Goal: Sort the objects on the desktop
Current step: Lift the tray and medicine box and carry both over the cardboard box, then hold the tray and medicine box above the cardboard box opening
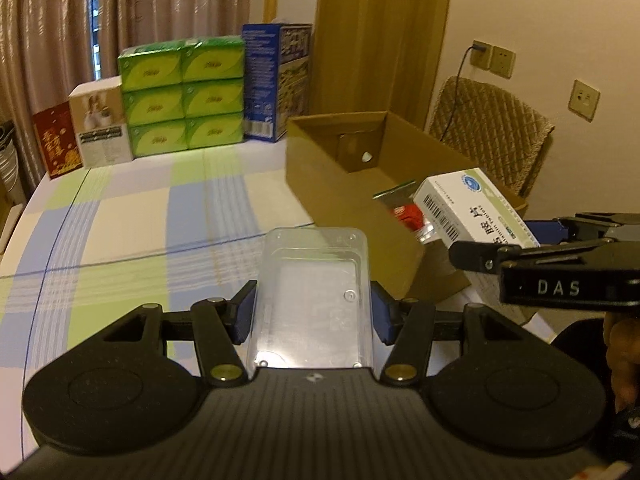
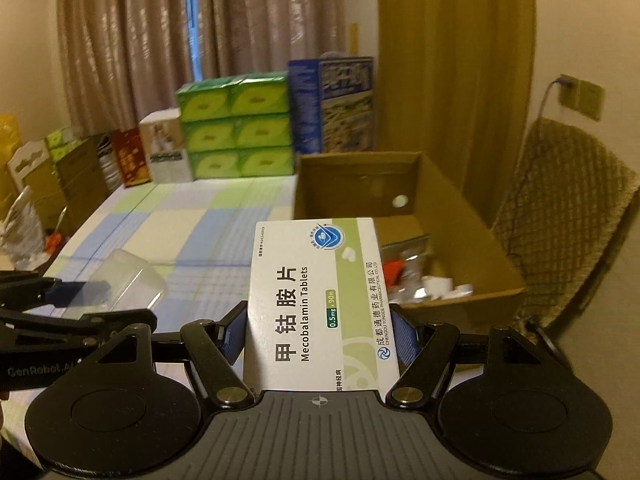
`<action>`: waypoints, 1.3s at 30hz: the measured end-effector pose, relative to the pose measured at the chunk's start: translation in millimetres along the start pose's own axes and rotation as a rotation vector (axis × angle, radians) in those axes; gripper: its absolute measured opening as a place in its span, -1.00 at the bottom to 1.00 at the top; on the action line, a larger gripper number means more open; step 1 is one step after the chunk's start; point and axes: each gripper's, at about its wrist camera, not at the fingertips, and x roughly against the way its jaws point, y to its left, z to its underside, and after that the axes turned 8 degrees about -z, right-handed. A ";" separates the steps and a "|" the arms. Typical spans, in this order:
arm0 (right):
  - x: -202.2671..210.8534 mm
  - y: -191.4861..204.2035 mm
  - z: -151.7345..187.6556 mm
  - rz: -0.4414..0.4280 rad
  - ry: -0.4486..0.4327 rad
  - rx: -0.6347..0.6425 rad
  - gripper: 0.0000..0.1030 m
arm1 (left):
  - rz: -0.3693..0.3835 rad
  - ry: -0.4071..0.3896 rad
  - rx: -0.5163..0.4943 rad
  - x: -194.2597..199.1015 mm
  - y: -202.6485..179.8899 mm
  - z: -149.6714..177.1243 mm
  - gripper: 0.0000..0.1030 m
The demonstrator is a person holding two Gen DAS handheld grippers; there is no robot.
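Clear plastic case (image 1: pixel 312 292) and glossy cardboard tablet box (image 2: pixel 320 304) gripped.

Both wrist views close above the table (image 1: pixel 120 216), facing the shared cardboard box (image 2: pixel 472 240) and curtains (image 1: pixel 160 0).

clear case (image 1: pixel 312 292): transparent glossy plastic
tablet box (image 2: pixel 320 304): smooth printed card
carton (image 1: pixel 340 184): matt brown cardboard
tablecloth (image 1: pixel 140 232): checked cloth
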 end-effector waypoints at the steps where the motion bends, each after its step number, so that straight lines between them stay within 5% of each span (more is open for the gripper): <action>1: 2.0 -4.2 -2.2 0.006 -0.005 -0.004 0.33 | 0.003 -0.003 -0.006 -0.7 -4.6 -2.9 0.01; 19: 14.0 -69.7 -16.9 0.050 -0.026 -0.065 0.33 | 0.059 -0.020 -0.081 -22.4 -67.2 -42.6 0.01; 39: -1.9 -103.2 -30.7 0.073 -0.014 -0.063 0.33 | 0.080 -0.017 -0.094 -50.5 -93.8 -66.5 0.01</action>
